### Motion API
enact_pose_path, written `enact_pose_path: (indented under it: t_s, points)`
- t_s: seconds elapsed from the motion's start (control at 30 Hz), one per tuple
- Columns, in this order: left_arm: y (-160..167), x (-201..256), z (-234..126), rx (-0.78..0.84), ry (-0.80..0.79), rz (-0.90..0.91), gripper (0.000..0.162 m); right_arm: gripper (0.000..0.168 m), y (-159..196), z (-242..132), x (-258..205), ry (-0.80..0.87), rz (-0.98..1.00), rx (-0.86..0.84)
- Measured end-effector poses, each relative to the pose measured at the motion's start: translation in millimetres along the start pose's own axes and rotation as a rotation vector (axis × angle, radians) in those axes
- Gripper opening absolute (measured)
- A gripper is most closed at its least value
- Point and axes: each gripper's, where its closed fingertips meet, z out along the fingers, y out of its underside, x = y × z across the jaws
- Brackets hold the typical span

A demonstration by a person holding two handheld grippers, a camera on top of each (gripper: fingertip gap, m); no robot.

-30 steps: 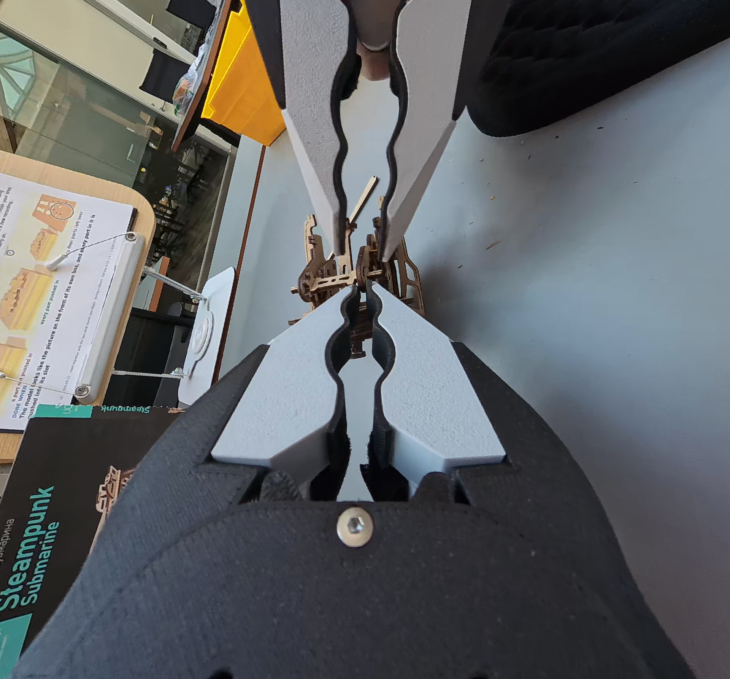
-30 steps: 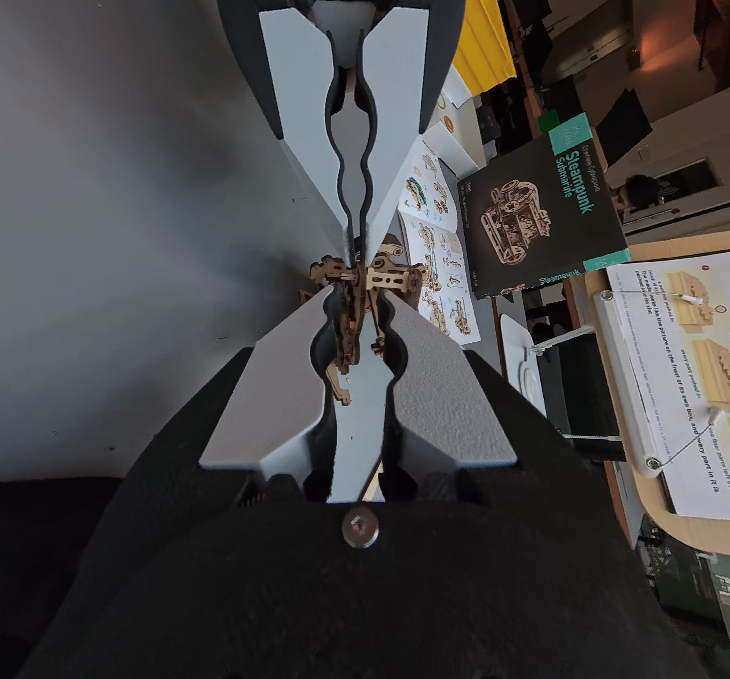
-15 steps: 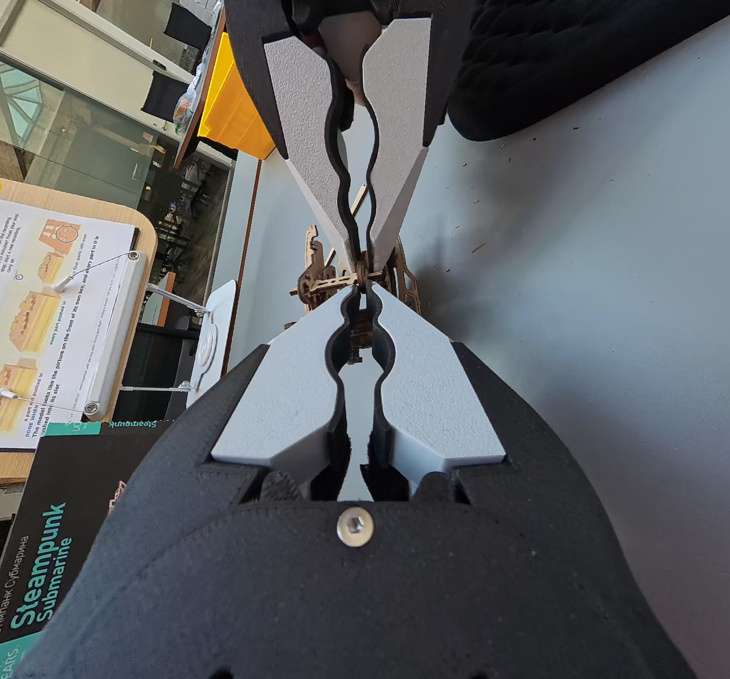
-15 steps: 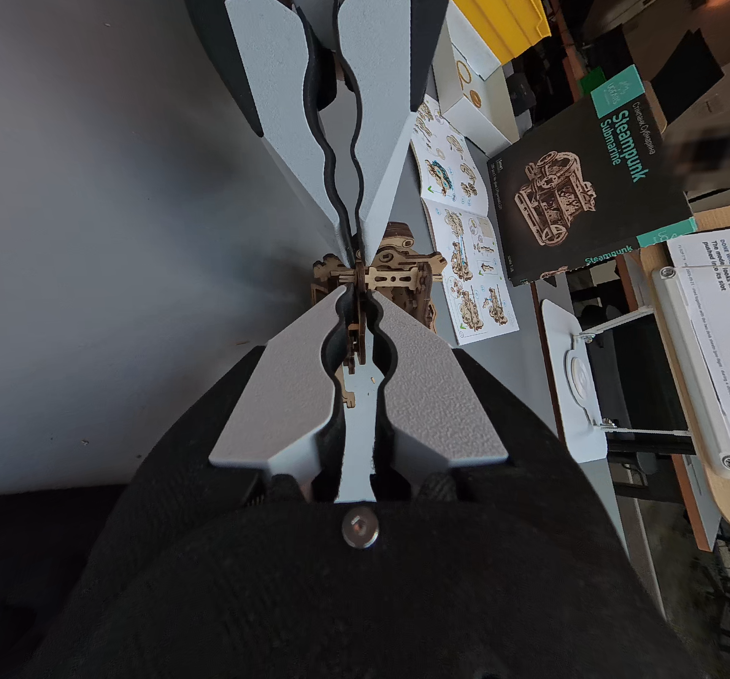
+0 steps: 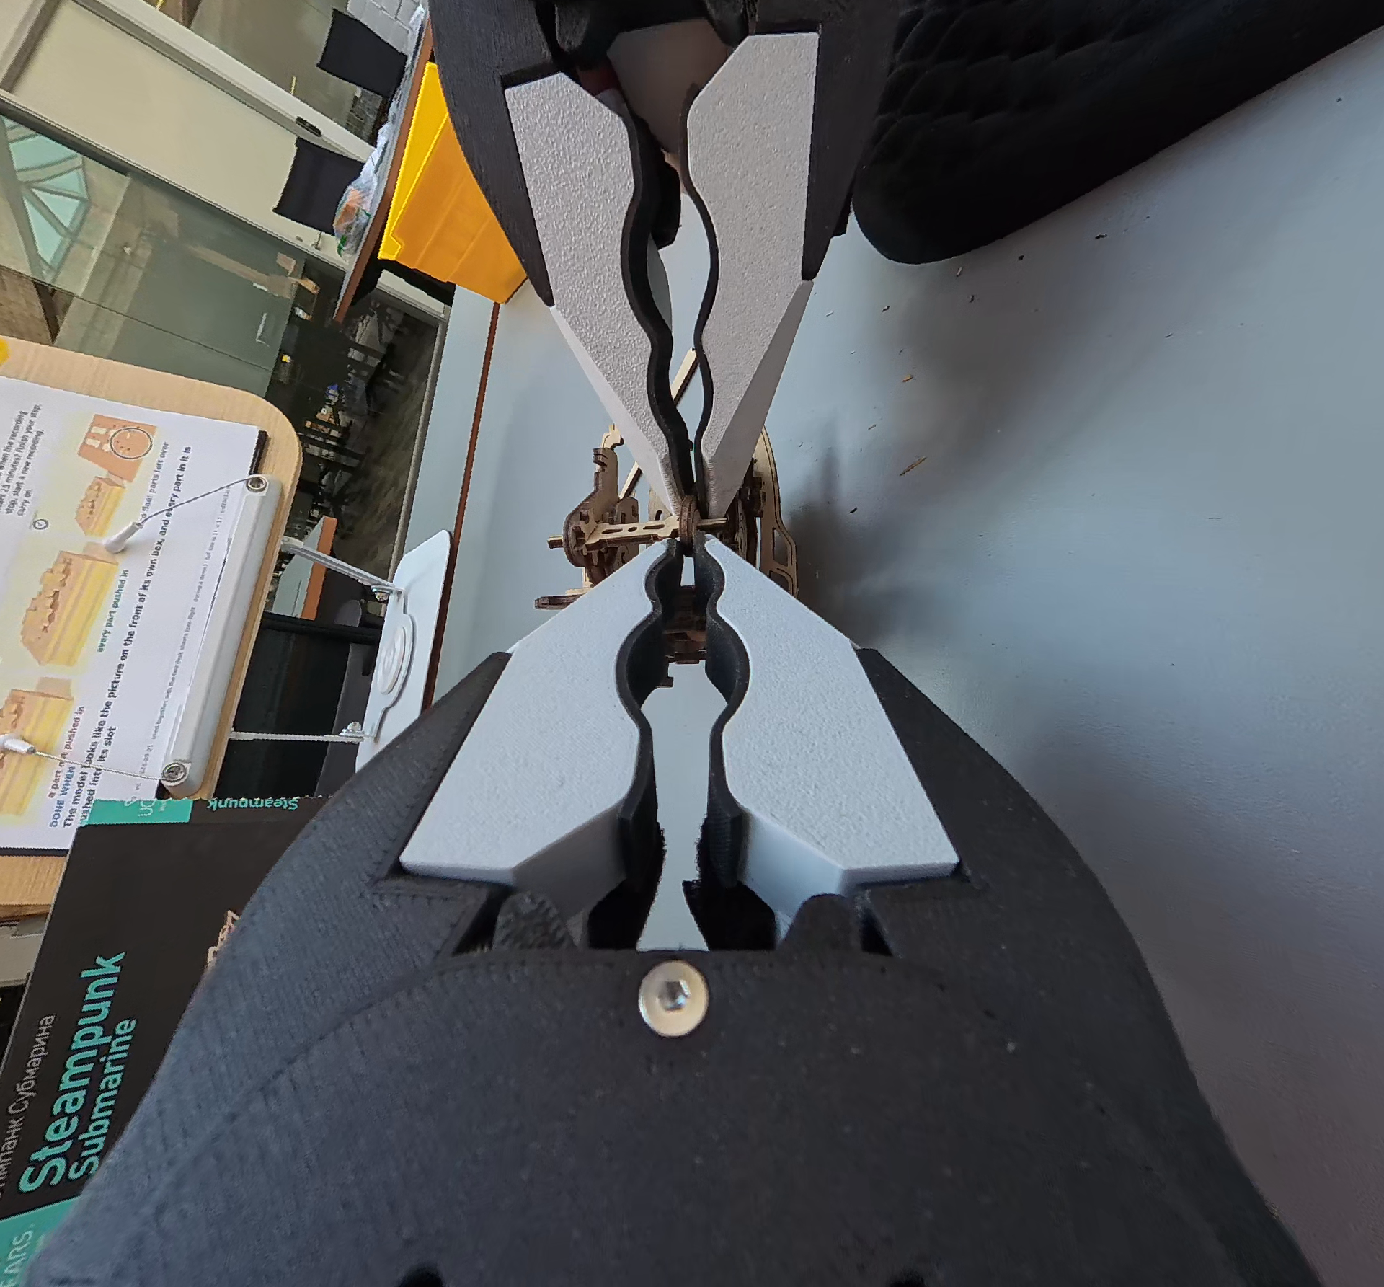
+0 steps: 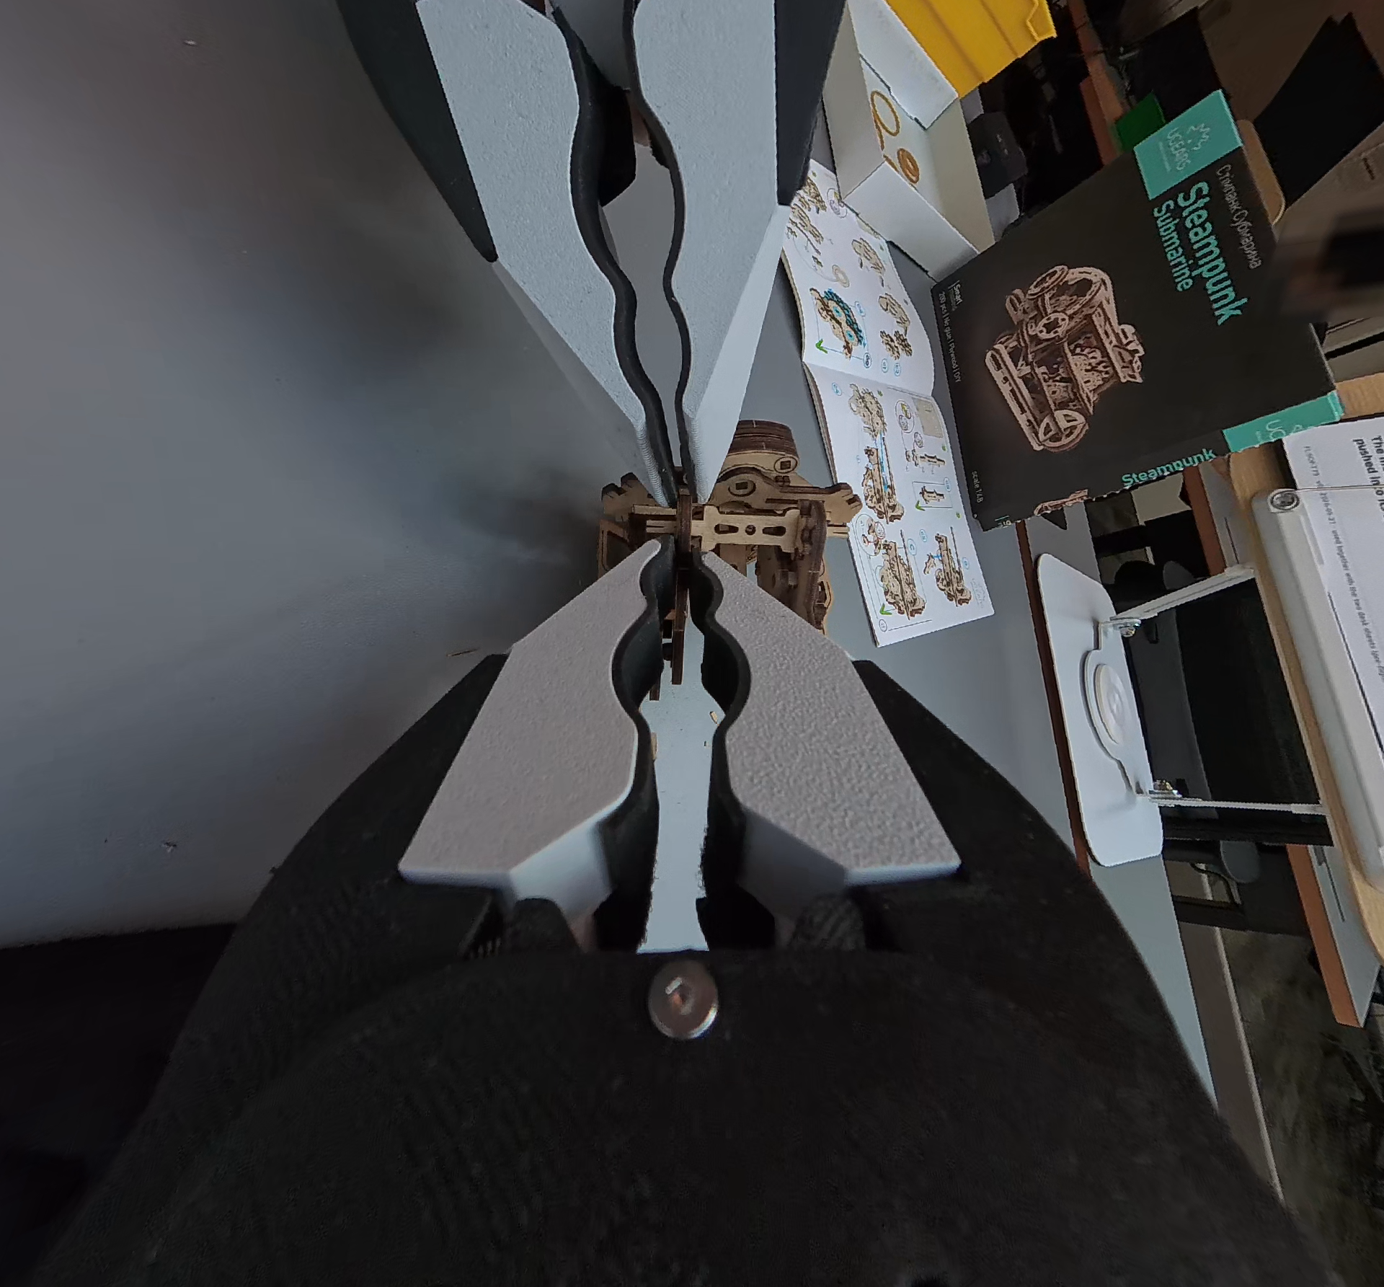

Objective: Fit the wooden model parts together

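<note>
My two grippers face each other tip to tip above the grey table (image 5: 1123, 577). My left gripper (image 5: 683, 556) is shut on a small dark wooden part (image 5: 685, 622). My right gripper (image 6: 678, 554) is shut on a flat wooden part (image 6: 678, 614) held edge-on. A slotted wooden axle piece (image 6: 741, 524) lies crosswise where the tips meet; it also shows in the left wrist view (image 5: 621, 532). I cannot tell which gripper carries it. The right gripper (image 5: 693, 502) comes down from the top of the left wrist view. The part-built wooden model (image 6: 756, 449) stands on the table behind.
A black kit box (image 6: 1123, 315), an open instruction booklet (image 6: 884, 427) and a white box (image 6: 899, 150) lie on one side. A yellow bin (image 5: 442, 202), a sheet on a stand (image 5: 112, 577) and a black cushion (image 5: 1123, 52) are also around. Less than 4 cm separates the two grippers' tips.
My right gripper's jaws have narrowed onto its part. The two grippers have come closer, tip against tip, and the axle piece now lies level between them.
</note>
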Motion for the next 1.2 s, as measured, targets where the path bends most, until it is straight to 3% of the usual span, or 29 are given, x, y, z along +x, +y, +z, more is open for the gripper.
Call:
enact_pose_path:
  t_s: [0.23,0.3,0.4,0.47,0.57,0.9,1.2]
  points:
    - [-5.8,-7.5,-8.1,0.058,-0.011,-0.063,0.007,0.0,-1.1,0.1,-1.3,0.021,-0.058,-0.021]
    - [-6.9,-16.8,-12.3,0.077,-0.022,-0.111,0.022,0.0,0.1,1.0,-1.7,0.024,-0.068,-0.025]
    - [-1.4,-16.9,-10.3,0.045,0.017,-0.149,0.058,0.0,-0.1,1.1,-1.9,0.024,-0.071,-0.029]
    - [-0.2,-18.2,-7.0,0.032,0.011,-0.143,0.065,0.0,-0.6,1.3,-2.1,0.024,-0.074,-0.03]
    - [-5.6,-17.8,-4.2,0.035,0.008,-0.078,0.053,0.0,-1.5,1.5,-2.5,0.023,-0.077,-0.031]
    - [4.9,-14.3,1.5,-0.036,0.067,0.007,0.042,0.0,-2.3,1.2,-3.5,0.02,-0.113,-0.035]
    - [7.6,-9.9,7.1,-0.074,0.081,0.06,0.046,0.0,-4.9,2.2,-7.8,0.008,-0.143,-0.033]
